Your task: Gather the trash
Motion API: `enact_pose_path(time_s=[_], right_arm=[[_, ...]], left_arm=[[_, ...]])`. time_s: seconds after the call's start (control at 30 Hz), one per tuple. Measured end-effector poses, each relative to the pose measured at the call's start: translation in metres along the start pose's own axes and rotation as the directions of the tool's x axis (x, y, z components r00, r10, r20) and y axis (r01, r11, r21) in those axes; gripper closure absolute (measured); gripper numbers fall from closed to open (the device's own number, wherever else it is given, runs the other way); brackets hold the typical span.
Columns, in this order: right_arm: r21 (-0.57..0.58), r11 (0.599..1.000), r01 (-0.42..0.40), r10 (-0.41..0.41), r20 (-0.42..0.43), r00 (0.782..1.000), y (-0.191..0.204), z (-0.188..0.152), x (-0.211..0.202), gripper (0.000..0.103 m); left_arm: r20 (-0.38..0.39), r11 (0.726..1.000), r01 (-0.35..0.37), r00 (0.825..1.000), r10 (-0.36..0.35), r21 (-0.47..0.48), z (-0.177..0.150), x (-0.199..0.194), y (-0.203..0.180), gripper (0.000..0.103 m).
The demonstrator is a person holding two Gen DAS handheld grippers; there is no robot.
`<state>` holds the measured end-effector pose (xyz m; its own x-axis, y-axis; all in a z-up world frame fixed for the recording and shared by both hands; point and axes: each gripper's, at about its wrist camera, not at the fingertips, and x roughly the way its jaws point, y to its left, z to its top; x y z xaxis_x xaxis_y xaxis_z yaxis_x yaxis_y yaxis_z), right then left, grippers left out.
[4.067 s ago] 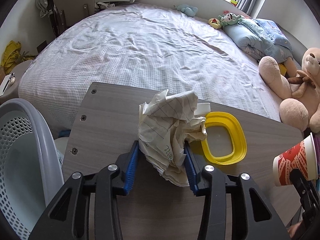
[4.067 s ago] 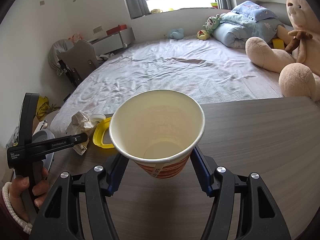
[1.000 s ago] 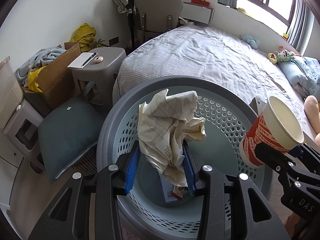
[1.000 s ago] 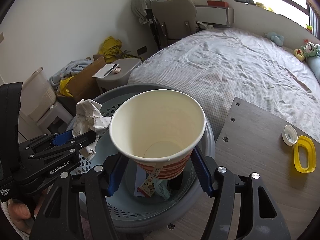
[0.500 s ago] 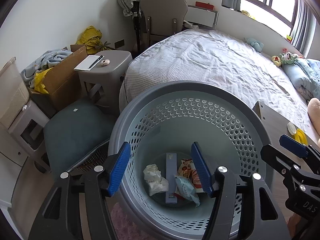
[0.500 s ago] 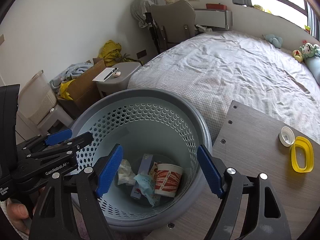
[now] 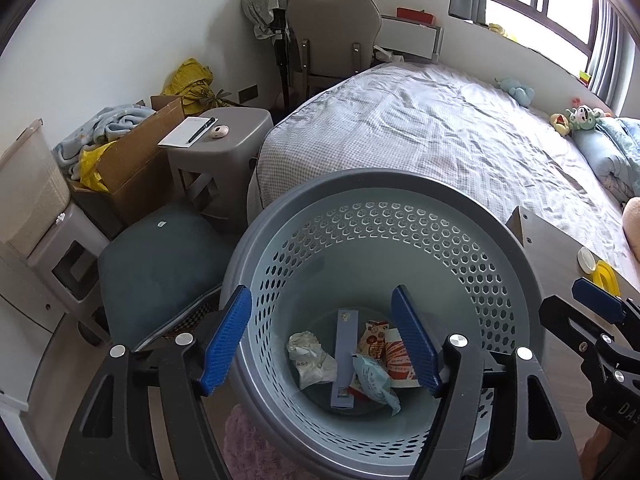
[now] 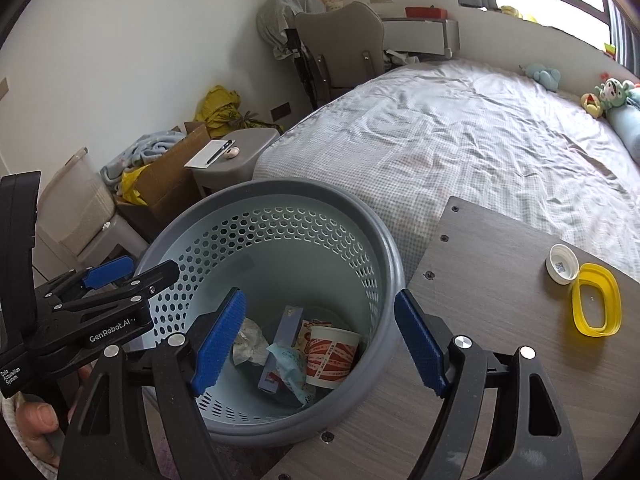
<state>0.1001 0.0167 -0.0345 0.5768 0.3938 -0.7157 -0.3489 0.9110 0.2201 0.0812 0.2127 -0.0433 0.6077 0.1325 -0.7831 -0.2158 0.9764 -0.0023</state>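
Trash drop done | left gripper (image 7: 320, 342) jaws just spread, empty; right gripper (image 8: 320, 344) wide, empty | paper wad (image 7: 310, 360) and cup (image 8: 330, 356) in basket (image 8: 384, 248) | tabletop next: cap (image 8: 562, 263), yellow ring (image 8: 596, 306), both look light, I'd pinch rims.

right gripper (image 8: 320, 340): jaws apart, nothing between | basket (image 8: 384, 248): centre frame, holds paper cup (image 8: 330, 356), crumpled paper (image 8: 250, 342) | yellow ring (image 8: 596, 304): table (image 8: 500, 320), right
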Motion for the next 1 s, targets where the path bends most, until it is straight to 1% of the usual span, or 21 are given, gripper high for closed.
enact_pose_path(time_s=[0.07,0.2,0.37,0.73,0.9,1.0], right_arm=[[0.010,1.000,0.021,-0.021,0.007,1.000,-0.008,0.000,-0.004,0.025],[0.046,0.998,0.053,-0.054,0.017,0.998,-0.026,0.001,-0.015,0.025],[0.098,0.993,0.072,-0.079,0.073,0.994,-0.047,-0.003,-0.041,0.025],[0.159,0.982,0.105,-0.124,0.117,0.985,-0.088,-0.023,-0.092,0.024],[0.181,0.972,0.150,-0.173,0.117,0.978,-0.109,-0.040,-0.107,0.024],[0.187,0.961,0.203,-0.225,0.104,0.969,-0.123,-0.051,-0.110,0.024]], left_arm=[[-0.002,1.000,0.019,1.000,-0.019,0.004,-0.001,0.001,-0.005,0.033],[-0.016,0.998,0.055,0.998,-0.055,0.020,0.002,0.002,-0.016,0.033],[0.011,0.996,0.071,0.997,-0.071,0.051,0.009,-0.008,-0.031,0.033],[0.062,0.989,0.122,0.990,-0.127,0.082,0.009,-0.042,-0.069,0.033],[0.078,0.988,0.119,0.989,-0.127,0.094,0.006,-0.050,-0.082,0.033],[0.080,0.987,0.125,0.988,-0.133,0.096,0.003,-0.052,-0.089,0.033]])
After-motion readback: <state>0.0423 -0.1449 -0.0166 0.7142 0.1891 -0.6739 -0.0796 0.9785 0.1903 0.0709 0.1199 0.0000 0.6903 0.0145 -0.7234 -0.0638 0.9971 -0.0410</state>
